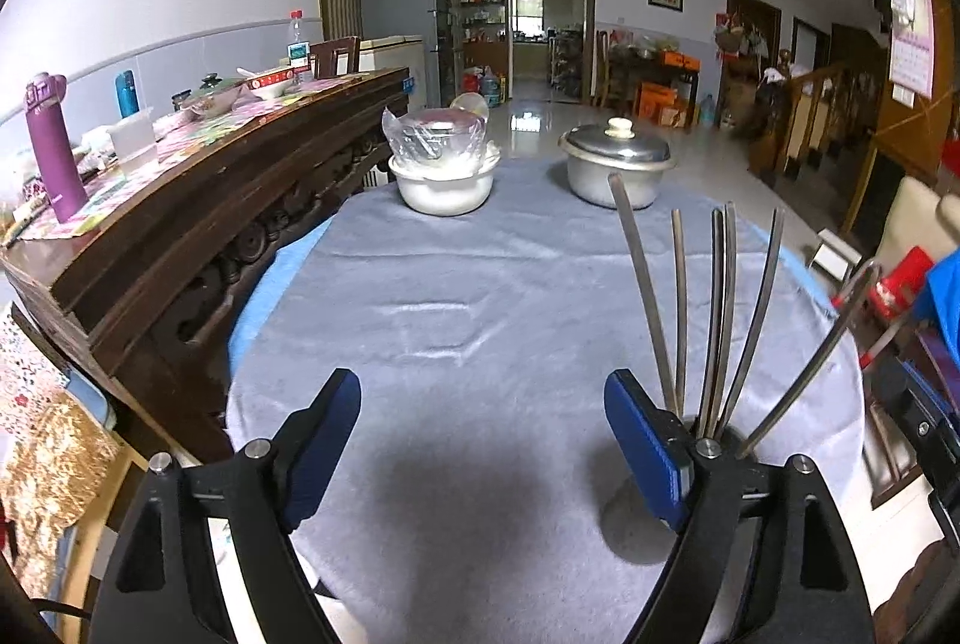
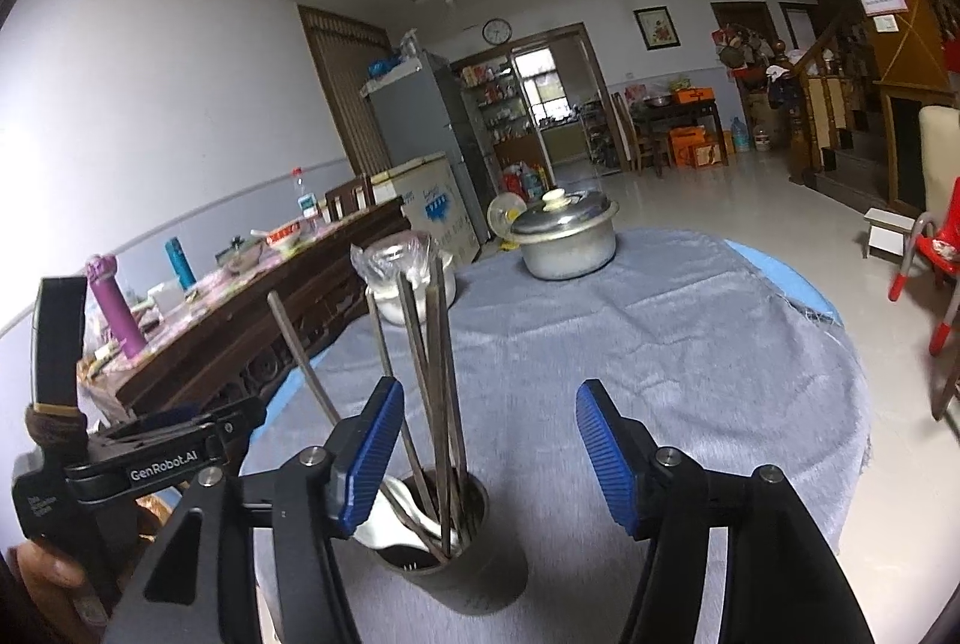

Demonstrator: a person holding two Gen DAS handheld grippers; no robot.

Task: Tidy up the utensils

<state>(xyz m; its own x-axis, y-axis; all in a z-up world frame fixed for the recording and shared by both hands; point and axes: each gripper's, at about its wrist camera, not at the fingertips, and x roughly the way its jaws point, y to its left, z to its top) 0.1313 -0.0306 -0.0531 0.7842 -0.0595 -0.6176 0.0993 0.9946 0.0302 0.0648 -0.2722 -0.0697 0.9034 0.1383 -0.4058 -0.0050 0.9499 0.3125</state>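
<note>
A dark round utensil holder (image 2: 474, 578) stands on the grey cloth of the round table (image 2: 690, 344), near its front edge. Several long chopsticks (image 2: 432, 374) and a white spoon (image 2: 390, 518) stick up out of it. My right gripper (image 2: 491, 392) is open just above and behind the holder, whose rim lies under the left finger. My left gripper (image 1: 483, 386) is open over bare cloth with nothing between its fingers. In the left wrist view the chopsticks (image 1: 720, 314) fan out just right of its right finger, and the holder is mostly hidden.
A lidded metal pot (image 1: 615, 164) and a white bowl (image 1: 444, 188) holding a plastic-wrapped dish stand at the table's far side. A dark wooden sideboard (image 1: 210, 200) with bottles and dishes runs along the left. A red chair (image 2: 936, 254) is at the right.
</note>
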